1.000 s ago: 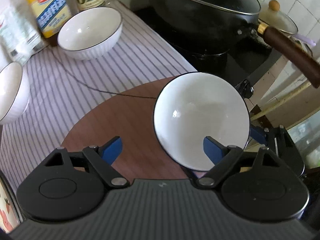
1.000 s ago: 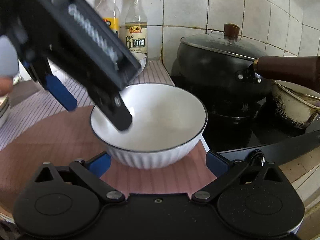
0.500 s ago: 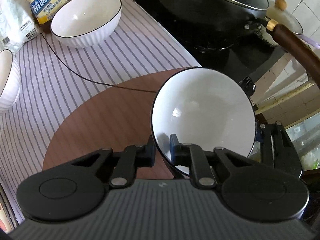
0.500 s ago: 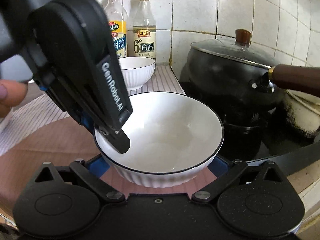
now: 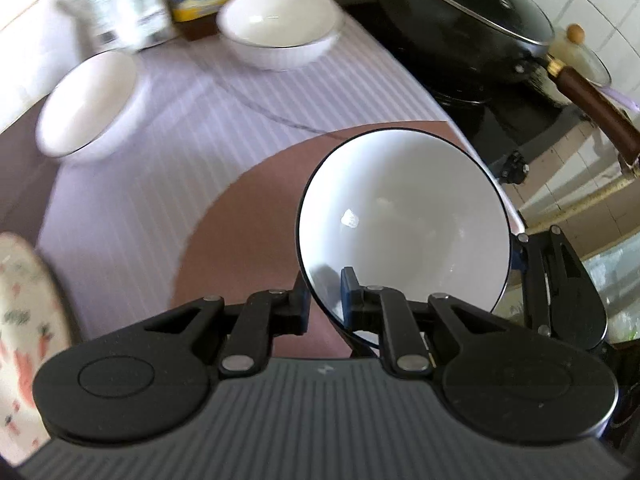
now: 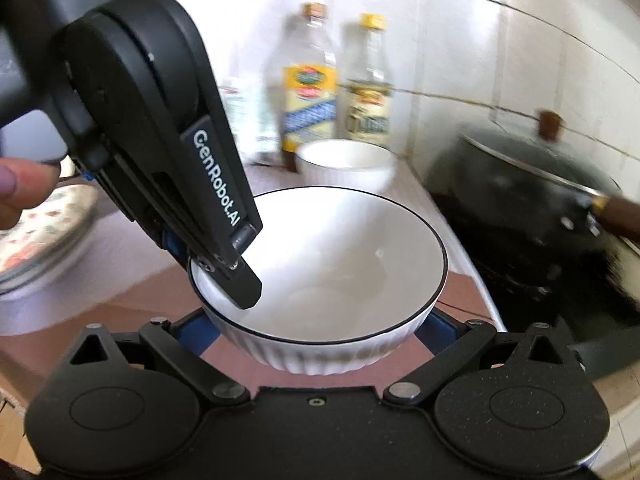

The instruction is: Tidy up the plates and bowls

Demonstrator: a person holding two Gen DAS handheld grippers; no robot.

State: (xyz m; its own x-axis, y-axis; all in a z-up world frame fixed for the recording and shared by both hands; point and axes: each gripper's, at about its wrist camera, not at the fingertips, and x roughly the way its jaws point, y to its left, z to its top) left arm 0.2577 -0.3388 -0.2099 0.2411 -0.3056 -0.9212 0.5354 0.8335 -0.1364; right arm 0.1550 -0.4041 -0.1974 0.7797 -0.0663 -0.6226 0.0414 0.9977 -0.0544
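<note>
A white bowl with a dark rim (image 5: pixel 404 232) hangs tilted above a round brown mat (image 5: pixel 248 216). My left gripper (image 5: pixel 324 300) is shut on its near rim, one finger inside, one outside. In the right wrist view the same bowl (image 6: pixel 332 272) sits between the spread fingers of my right gripper (image 6: pixel 318 330), which is open around its ribbed base; whether the pads touch it I cannot tell. The left gripper (image 6: pixel 224 272) clamps the bowl's left rim there. Two more white bowls stand on the striped cloth, one at the back (image 5: pixel 280 28) and one at the left (image 5: pixel 90 104).
A black lidded wok (image 5: pixel 452 20) with a brown handle (image 5: pixel 600 116) sits on the stove at the right. Bottles (image 6: pixel 310 80) stand against the tiled wall. A stack of patterned plates (image 6: pixel 44 232) lies at the left, also at the left wrist view's edge (image 5: pixel 24 304).
My left gripper closed on the bowl's rim and lifted it, tilting and swinging left. The right gripper stayed open around the bowl and rose with it.
</note>
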